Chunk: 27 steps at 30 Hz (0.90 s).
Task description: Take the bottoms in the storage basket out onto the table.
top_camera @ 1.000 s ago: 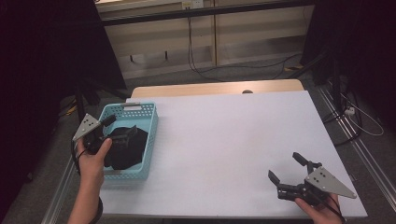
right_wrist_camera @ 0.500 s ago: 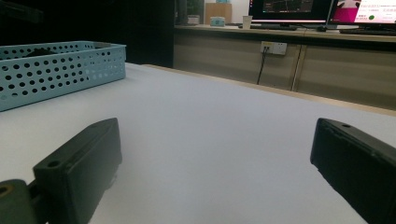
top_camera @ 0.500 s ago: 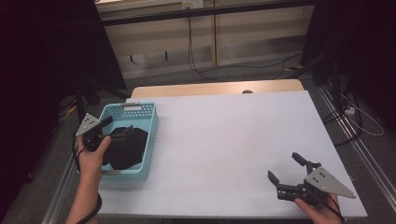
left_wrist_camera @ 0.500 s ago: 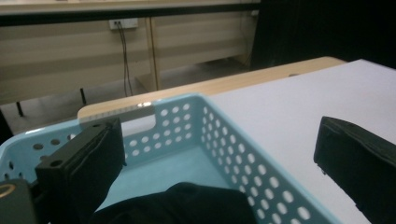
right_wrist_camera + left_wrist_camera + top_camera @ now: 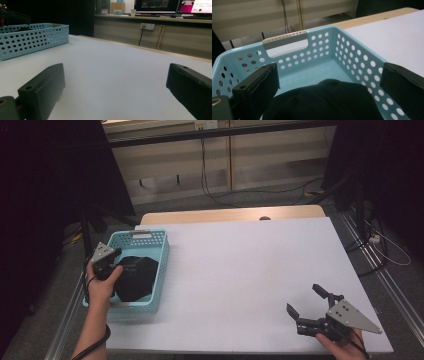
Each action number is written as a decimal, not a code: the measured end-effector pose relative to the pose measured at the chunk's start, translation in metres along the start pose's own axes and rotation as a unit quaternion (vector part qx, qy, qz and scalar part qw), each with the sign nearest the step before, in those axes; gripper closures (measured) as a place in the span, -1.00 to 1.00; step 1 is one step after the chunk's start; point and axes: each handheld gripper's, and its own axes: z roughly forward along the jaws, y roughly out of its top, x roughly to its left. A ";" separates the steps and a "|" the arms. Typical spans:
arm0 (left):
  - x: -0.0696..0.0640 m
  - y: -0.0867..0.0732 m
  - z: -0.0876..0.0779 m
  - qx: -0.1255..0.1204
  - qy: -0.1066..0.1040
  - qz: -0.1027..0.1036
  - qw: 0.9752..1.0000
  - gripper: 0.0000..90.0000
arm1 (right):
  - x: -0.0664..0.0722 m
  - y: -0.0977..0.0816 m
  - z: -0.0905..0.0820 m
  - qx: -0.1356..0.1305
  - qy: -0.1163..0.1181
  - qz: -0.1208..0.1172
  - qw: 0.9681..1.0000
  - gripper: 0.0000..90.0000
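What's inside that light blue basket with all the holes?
The basket holds a black bundle, seemingly cloth, filling its near half. The far floor is bare. The left gripper hovers open above the bundle. Anything beneath the bundle is covered.

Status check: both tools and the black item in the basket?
Left tool open, jaws astride black cloth bundle in blue basket; contact unclear. Right tool open, empty, low over white table. Nothing in the way.
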 end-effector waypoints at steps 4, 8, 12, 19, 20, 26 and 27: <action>0.001 -0.004 0.006 0.018 0.002 0.006 1.000 -0.95 | 0.001 0.000 0.001 0.001 0.002 0.000 1.000 -0.97; 0.003 -0.011 0.015 0.051 0.007 0.008 0.999 -0.95 | 0.001 0.000 0.000 0.001 0.003 0.001 1.000 -0.97; 0.003 -0.014 0.020 0.077 0.013 0.009 0.997 -0.94 | 0.001 0.000 0.000 0.002 0.003 0.001 1.000 -0.97; 0.005 -0.020 0.025 0.106 0.017 -0.003 0.994 -0.95 | 0.002 -0.001 0.001 0.004 0.006 0.000 1.000 -0.97; 0.007 -0.021 0.027 0.114 0.022 -0.013 0.993 -0.95 | 0.002 -0.001 0.001 0.004 0.007 0.000 1.000 -0.97; 0.009 -0.024 0.029 0.132 0.032 -0.019 0.991 -0.97 | 0.002 0.000 0.000 0.003 0.006 0.001 1.000 -0.97; 0.010 -0.025 0.030 0.135 0.032 -0.025 0.990 -0.97 | 0.002 0.000 0.000 0.003 0.005 0.001 1.000 -0.97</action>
